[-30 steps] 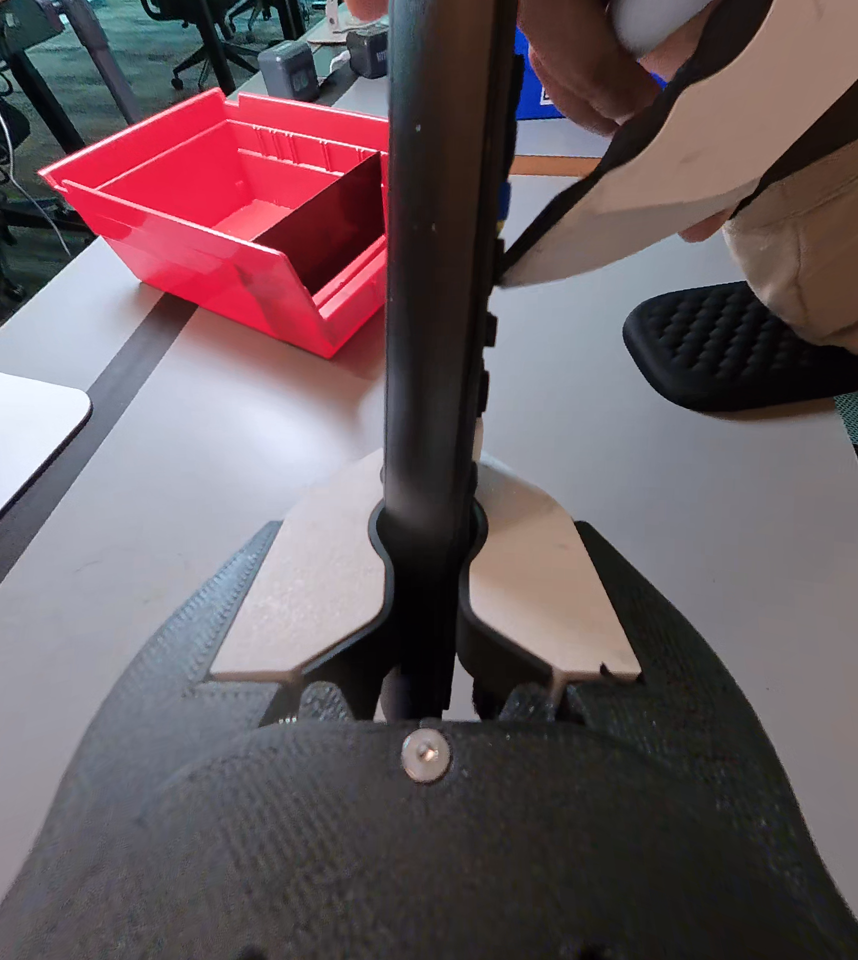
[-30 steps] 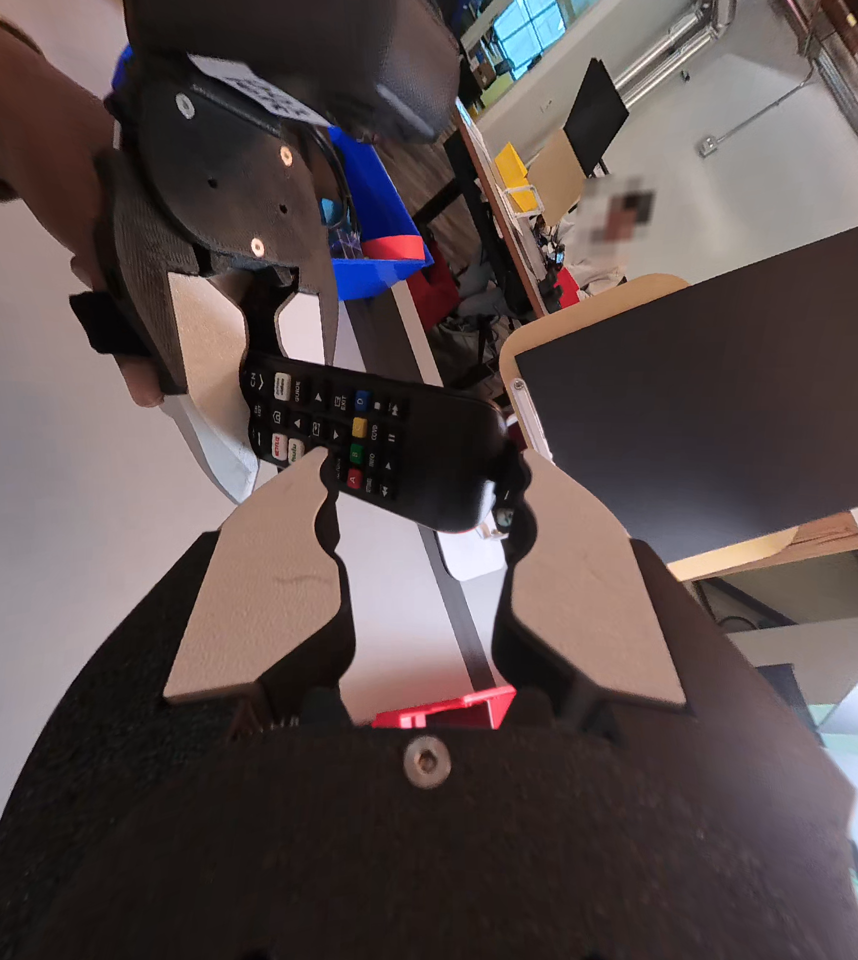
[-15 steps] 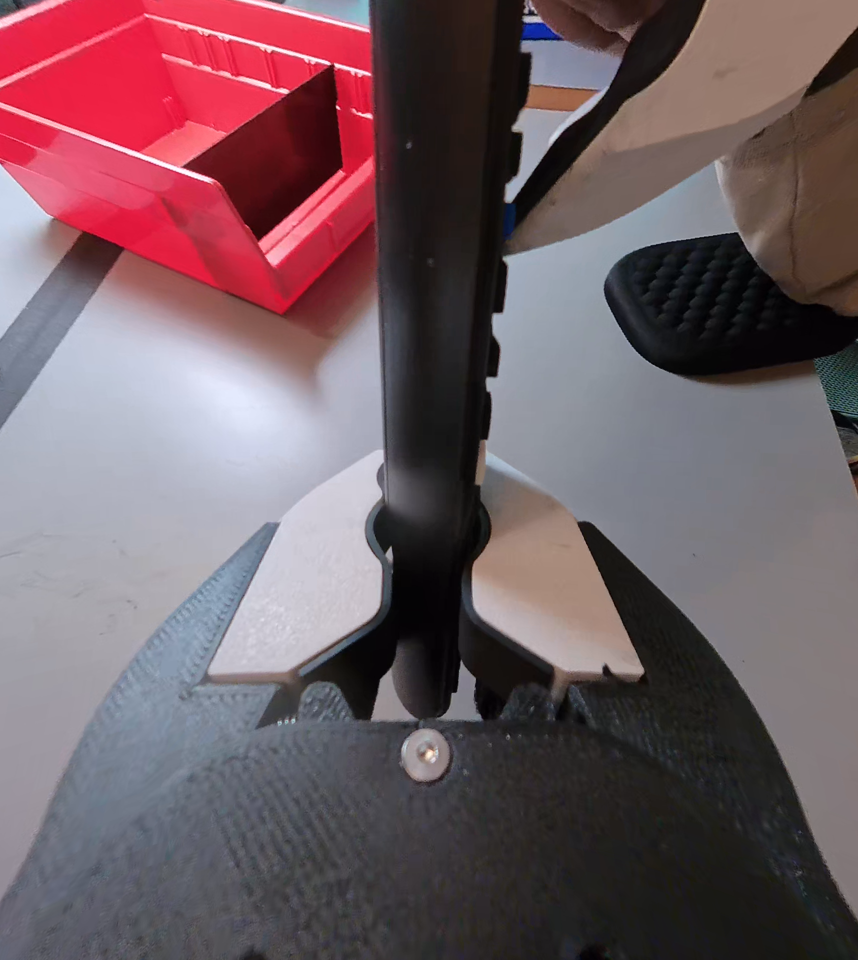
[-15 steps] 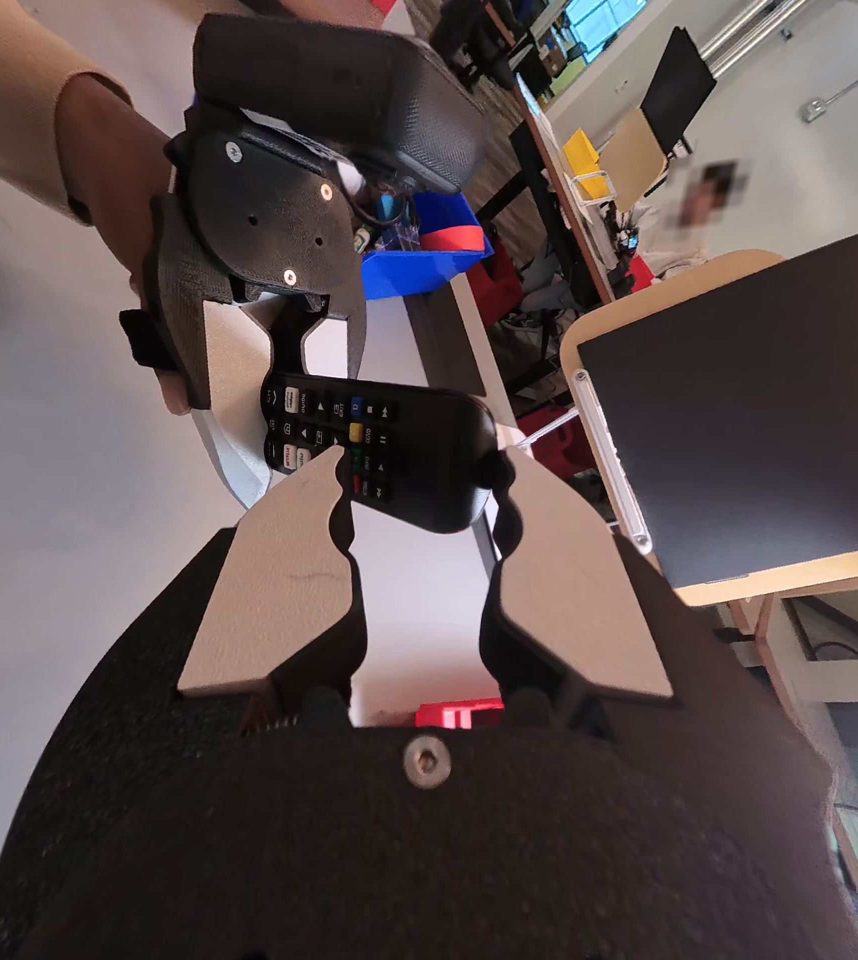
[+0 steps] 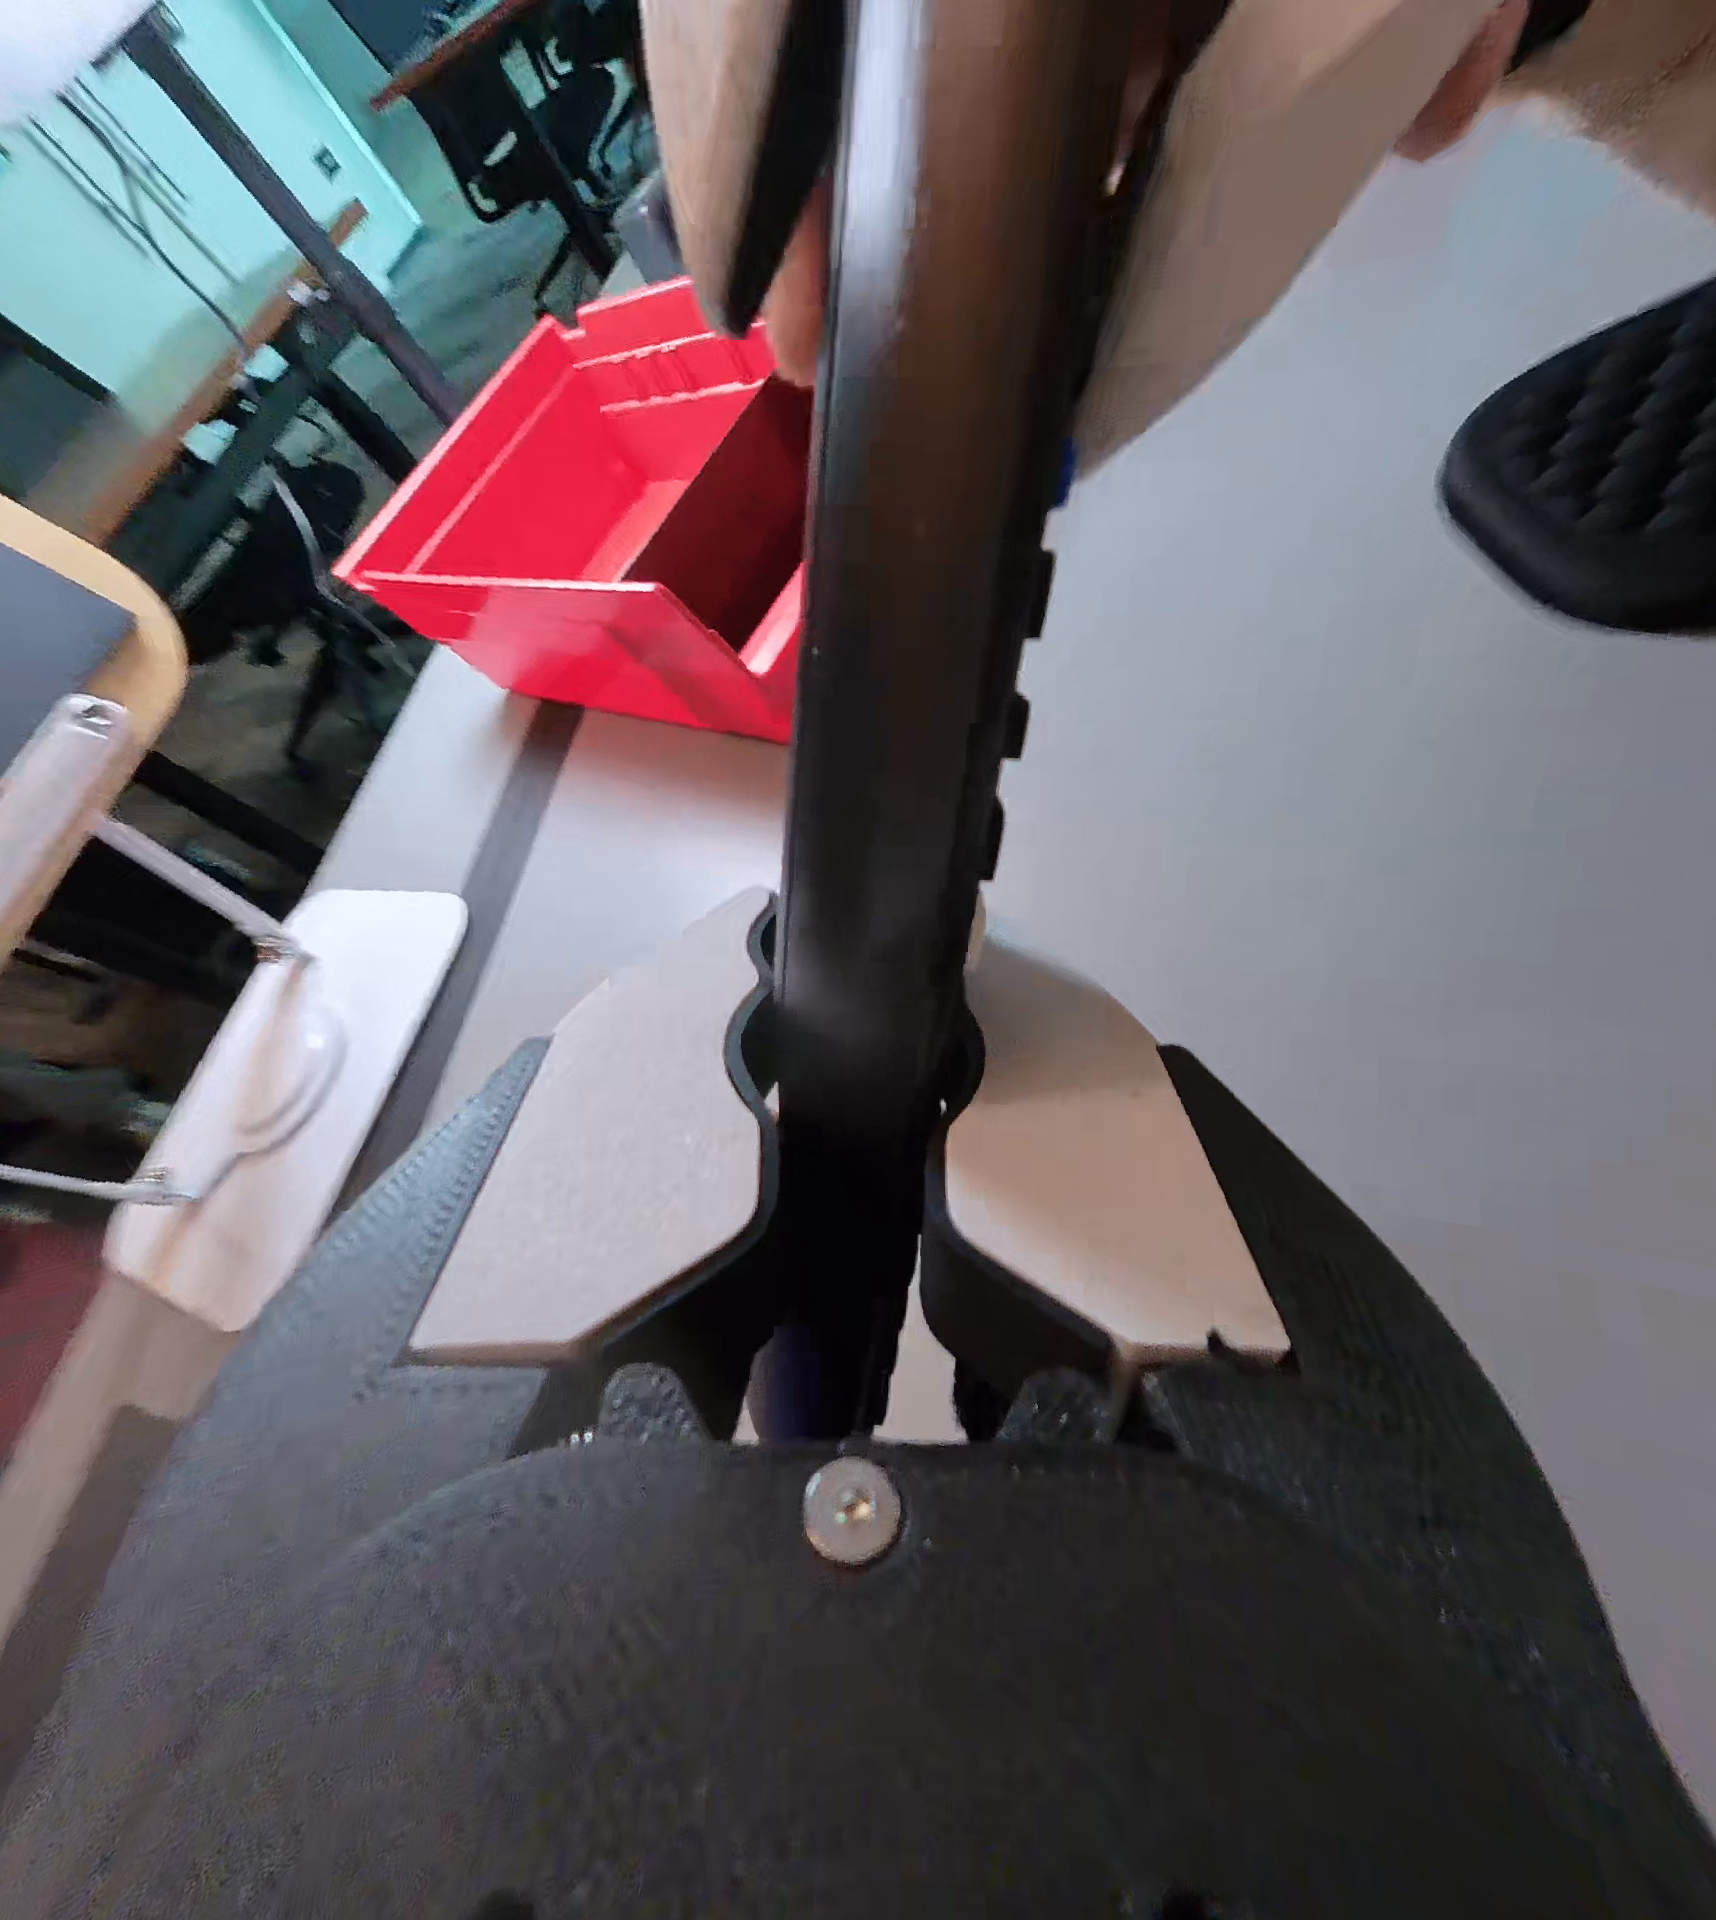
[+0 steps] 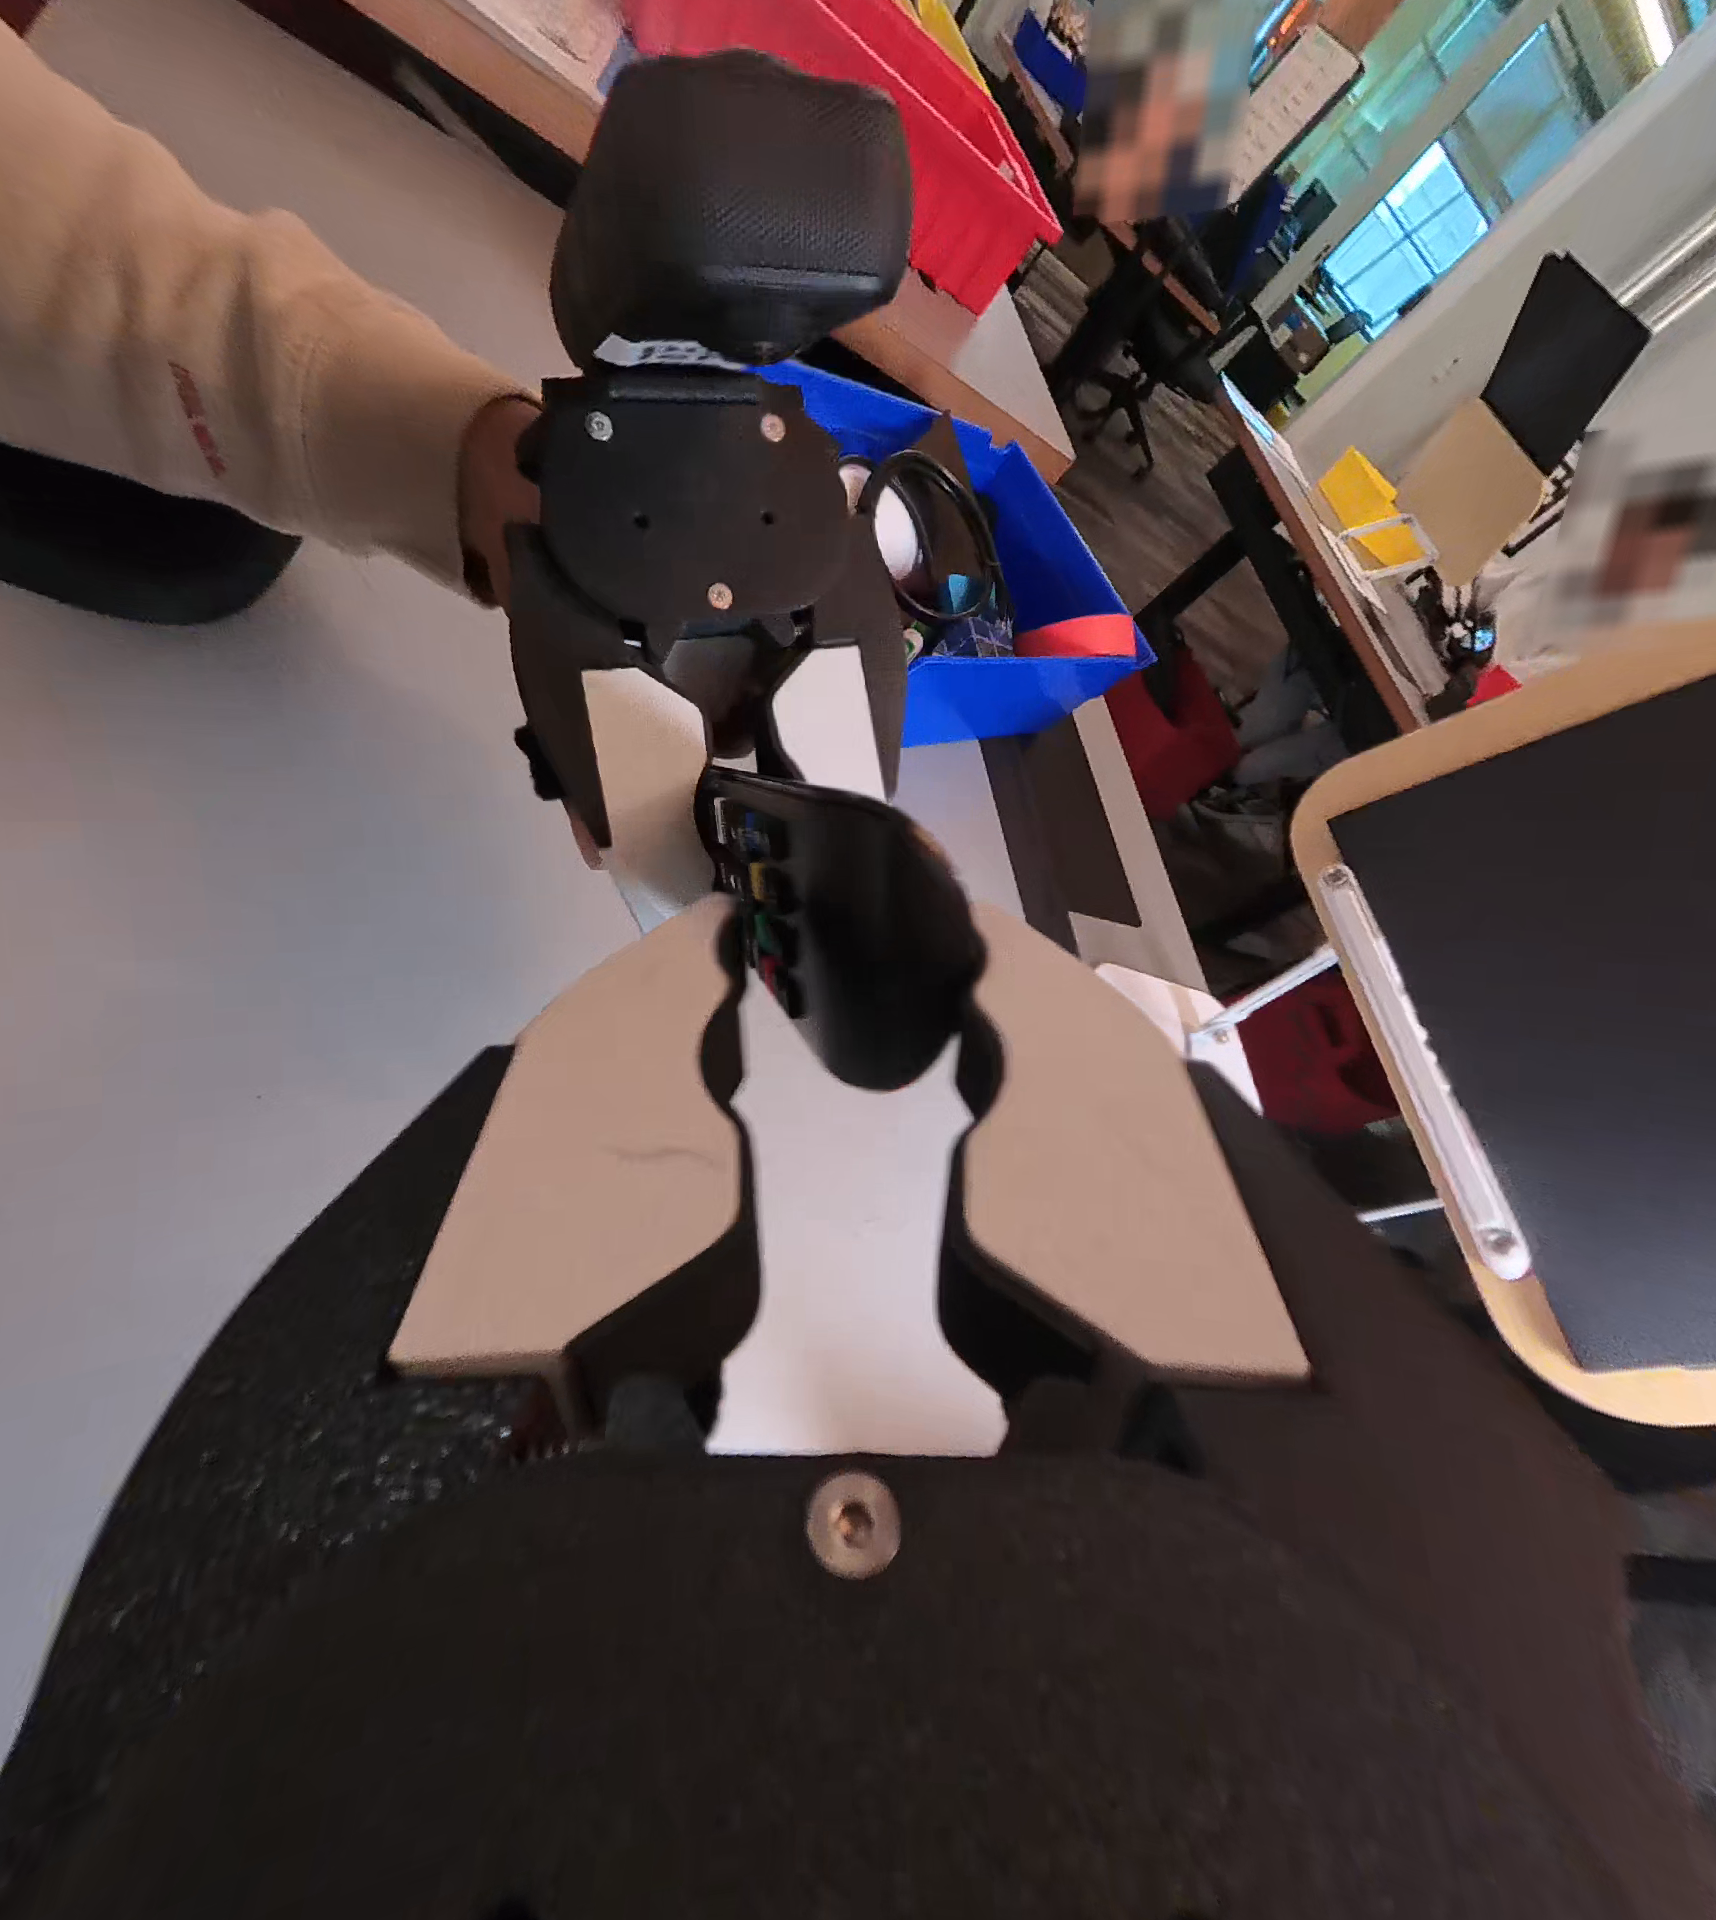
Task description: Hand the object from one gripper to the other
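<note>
A black remote [image 5: 916,520] with coloured buttons is held in the air over a grey table [image 5: 1353,935]. My left gripper [image 5: 869,935] is shut on its lower end, with its fingers on the remote's front and back. The right gripper's beige fingers [image 5: 1207,260] flank the remote's far end at the top of the left wrist view. In the right wrist view my right gripper [image 6: 854,935] has closed onto the near end of the remote [image 6: 864,966], with both fingertips touching it. The left gripper [image 6: 729,748] faces it from behind, held by a hand in a beige sleeve.
A red bin [image 5: 573,561] with a black divider stands at the table's far left. A black textured pad [image 5: 1654,457] lies at the right. A blue bin [image 6: 1030,644] with small items stands behind the left gripper. A black panel [image 6: 1612,987] on a white base [image 5: 314,1039] stands at the table's edge. My right fingertips sit around 8 cm from my left ones.
The right gripper's jaws have narrowed from wide open onto the remote's end. Both grippers have turned, so the remote now shows edge-on in the right wrist view.
</note>
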Tool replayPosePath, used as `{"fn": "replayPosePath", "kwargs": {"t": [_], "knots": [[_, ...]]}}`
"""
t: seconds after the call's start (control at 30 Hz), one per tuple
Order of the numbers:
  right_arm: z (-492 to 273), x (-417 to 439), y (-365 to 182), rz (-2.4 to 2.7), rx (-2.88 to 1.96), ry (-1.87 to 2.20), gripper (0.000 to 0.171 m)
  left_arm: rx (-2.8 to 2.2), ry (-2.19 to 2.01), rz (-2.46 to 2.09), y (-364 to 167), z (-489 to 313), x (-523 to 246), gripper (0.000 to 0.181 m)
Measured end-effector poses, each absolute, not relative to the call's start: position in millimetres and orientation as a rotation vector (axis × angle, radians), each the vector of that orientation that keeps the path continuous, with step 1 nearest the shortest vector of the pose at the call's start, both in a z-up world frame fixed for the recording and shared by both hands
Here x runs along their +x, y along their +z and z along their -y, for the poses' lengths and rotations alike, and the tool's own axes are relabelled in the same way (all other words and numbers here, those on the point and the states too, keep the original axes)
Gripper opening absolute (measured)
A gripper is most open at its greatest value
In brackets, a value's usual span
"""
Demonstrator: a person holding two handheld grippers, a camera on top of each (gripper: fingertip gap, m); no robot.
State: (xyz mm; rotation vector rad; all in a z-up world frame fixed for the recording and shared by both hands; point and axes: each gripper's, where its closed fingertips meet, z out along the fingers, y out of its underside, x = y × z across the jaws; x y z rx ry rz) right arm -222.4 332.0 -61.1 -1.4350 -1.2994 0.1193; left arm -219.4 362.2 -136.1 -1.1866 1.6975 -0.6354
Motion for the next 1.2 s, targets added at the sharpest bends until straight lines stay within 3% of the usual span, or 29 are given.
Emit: {"fn": "replayPosePath", "kwargs": {"t": [0.07, 0.17, 0.33, 0.6, 0.8, 1.2], "knots": [[-326, -228, -60, 1.343, -1.407, 0.096, 0.027, -1.129, -0.545, -1.668, -129, -369, -222, 0.029], [-318, -235, -45, 1.349, -1.283, 0.008, 0.025, -1.130, -0.575, -1.511, -98, -383, -230, 0.056], [-304, -235, -7, 1.308, -1.055, -0.273, 0.023, -1.208, -0.985, -1.240, -47, -404, -263, 0.069], [-298, -258, 6, 1.230, -0.680, -0.661, 0.023, -1.110, -2.151, -0.974, -1, -367, -277, 0.058], [-309, -274, -16, 1.222, -0.588, -0.733, 0.022, -1.167, -2.132, -0.872, -1, -373, -271, 0.041], [-336, -266, -38, 1.158, -0.664, -0.710, 0.025, -1.201, -2.053, -0.774, -13, -396, -272, 0.030]]}}
